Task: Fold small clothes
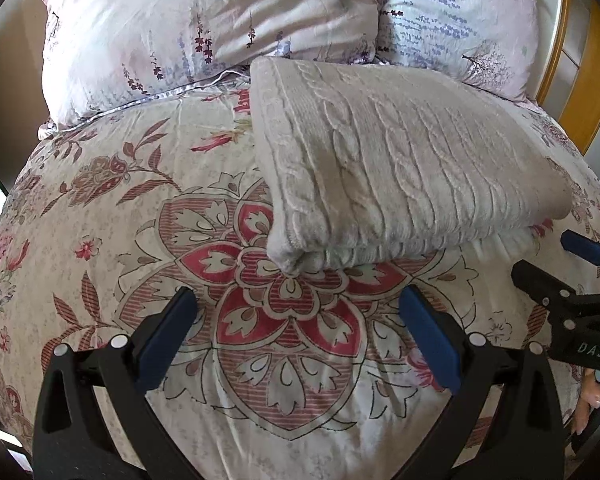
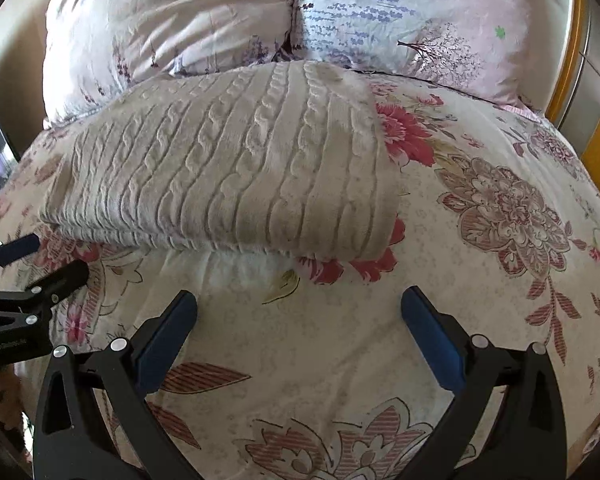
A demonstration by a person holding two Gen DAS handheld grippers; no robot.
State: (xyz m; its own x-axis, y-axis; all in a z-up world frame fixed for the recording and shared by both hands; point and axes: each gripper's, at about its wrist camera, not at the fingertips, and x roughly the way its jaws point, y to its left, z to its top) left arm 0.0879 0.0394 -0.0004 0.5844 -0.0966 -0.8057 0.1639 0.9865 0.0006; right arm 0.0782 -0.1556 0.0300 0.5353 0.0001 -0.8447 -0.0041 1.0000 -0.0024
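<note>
Folded cable-knit sweater (image 1: 404, 168) lying on the floral bedspread (image 1: 112, 208), both grippers released.

Left gripper (image 1: 298, 312) hangs over the bedspread with jaws spread wide, holding nothing; the cream sweater rests just beyond it, below two pillows (image 1: 148, 32); right gripper (image 2: 299, 312) is likewise agape, near the sweater's front edge, apart from it.

Cream cable-knit sweater (image 1: 400, 168); red-floral duvet (image 1: 140, 240); blue-padded tools.
</note>
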